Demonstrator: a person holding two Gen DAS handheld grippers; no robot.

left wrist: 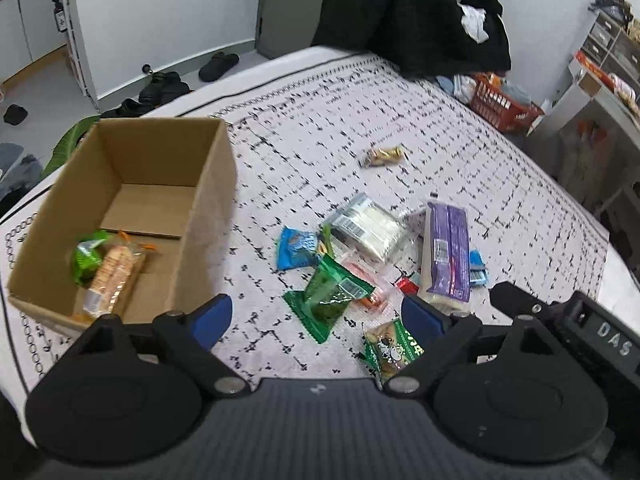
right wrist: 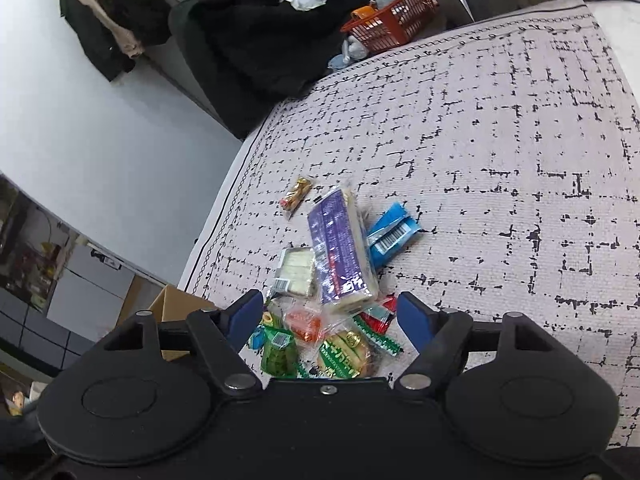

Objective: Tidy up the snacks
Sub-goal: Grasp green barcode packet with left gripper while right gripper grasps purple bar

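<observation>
A brown cardboard box (left wrist: 208,200) stands on the patterned bed cover, holding a green packet (left wrist: 86,258) and an orange cracker pack (left wrist: 114,276). To its right lies a pile of snacks: a purple pack (left wrist: 448,256), a clear white pack (left wrist: 370,228), a blue packet (left wrist: 296,248) and a dark green packet (left wrist: 326,294). My left gripper (left wrist: 318,314) hovers open above the green packet. My right gripper (right wrist: 328,316) is open over the same pile, above a purple pack (right wrist: 340,248), a blue wrapper (right wrist: 390,234) and a green-yellow packet (right wrist: 344,354). A small gold candy (right wrist: 297,193) lies apart.
A black coat (left wrist: 412,16) hangs over a chair at the bed's far edge. An orange basket (left wrist: 502,106) sits at the far right corner beside shelving. Shoes (left wrist: 160,88) and a plant leaf lie on the floor to the left. The bed cover (right wrist: 500,160) is bare to the right.
</observation>
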